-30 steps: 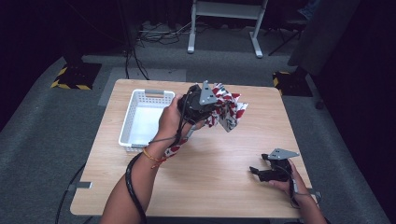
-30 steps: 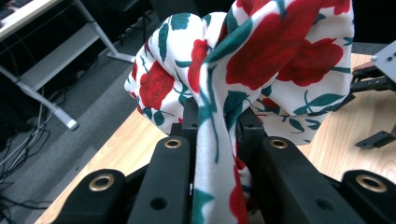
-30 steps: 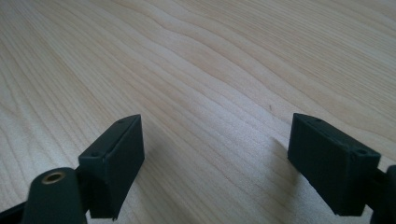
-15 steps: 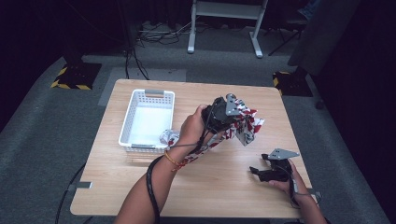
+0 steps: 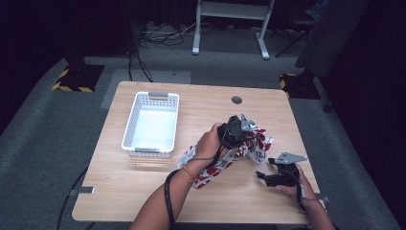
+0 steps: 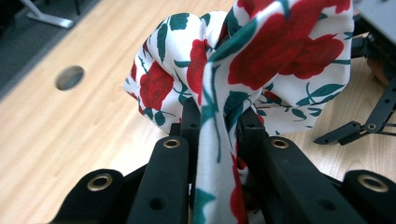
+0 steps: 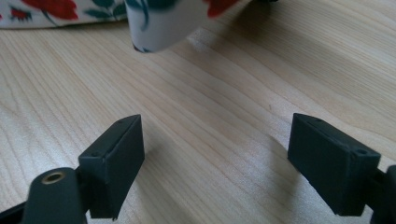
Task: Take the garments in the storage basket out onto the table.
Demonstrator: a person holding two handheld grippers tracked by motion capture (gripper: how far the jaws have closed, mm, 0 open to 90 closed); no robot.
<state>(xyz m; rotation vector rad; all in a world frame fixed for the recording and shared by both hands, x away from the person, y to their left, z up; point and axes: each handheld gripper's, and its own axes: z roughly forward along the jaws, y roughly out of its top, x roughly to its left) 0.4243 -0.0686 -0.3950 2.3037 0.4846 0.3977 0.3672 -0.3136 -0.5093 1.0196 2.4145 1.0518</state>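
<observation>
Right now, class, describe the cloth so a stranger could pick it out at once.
On the wooden table, look right of the white basket. There the left gripper pinches a white cloth printed with red roses and green leaves, the one patterned, soft thing there.

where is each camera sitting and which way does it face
High view: above the person's side, looking forward and down on the table; forearms, left tool and right tool enter from below.
Left gripper view: rides the left tool, looking along jaws shut on the floral cloth.
Right gripper view: rides the right tool, jaws open over bare wood.
All share the cloth and tabletop.
</observation>
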